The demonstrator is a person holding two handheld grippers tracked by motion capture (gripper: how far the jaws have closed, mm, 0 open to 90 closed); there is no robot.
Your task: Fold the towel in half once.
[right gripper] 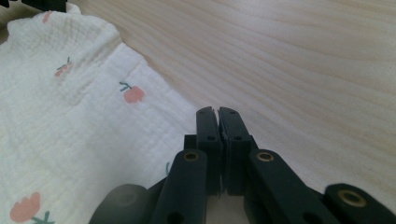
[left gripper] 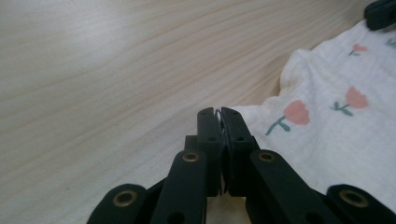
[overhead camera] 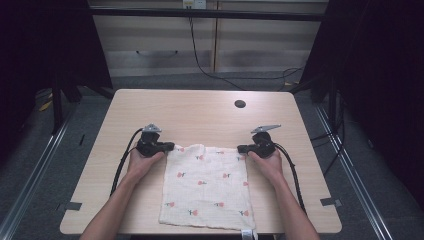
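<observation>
On the left side of the worktop [overhead camera: 150, 107], a person's left hand [overhead camera: 141, 162] holds the left hand-held gripper [overhead camera: 169, 147] low over the wood, about halfway between the far and near edges. Its jaws are pressed together, and in the left gripper view a thin white edge sits between their tips, so it seems to pinch the far left corner of the cloth [overhead camera: 206, 187]. A black cable [overhead camera: 121, 162] runs from this gripper back toward the near left corner of the worktop.

The cloth is white, with small pink flowers on green stems. It lies flat in the middle of the worktop's near half, and its near edge reaches the near edge of the worktop, where a small white tag [overhead camera: 247, 234] hangs over. The cloth is a little wrinkled along its far edge, between the two grippers.

Near the far edge, right of the middle, there is a dark round hole [overhead camera: 240, 104] in the worktop, well apart from the cloth.

On the right, the right hand [overhead camera: 267, 164] holds the right hand-held gripper [overhead camera: 242, 149] at the far right corner of the cloth. Its jaws are also pressed together; in the right gripper view I cannot tell if any cloth is between them. Grey tape pieces [overhead camera: 331, 202] sit near both near corners of the worktop.
</observation>
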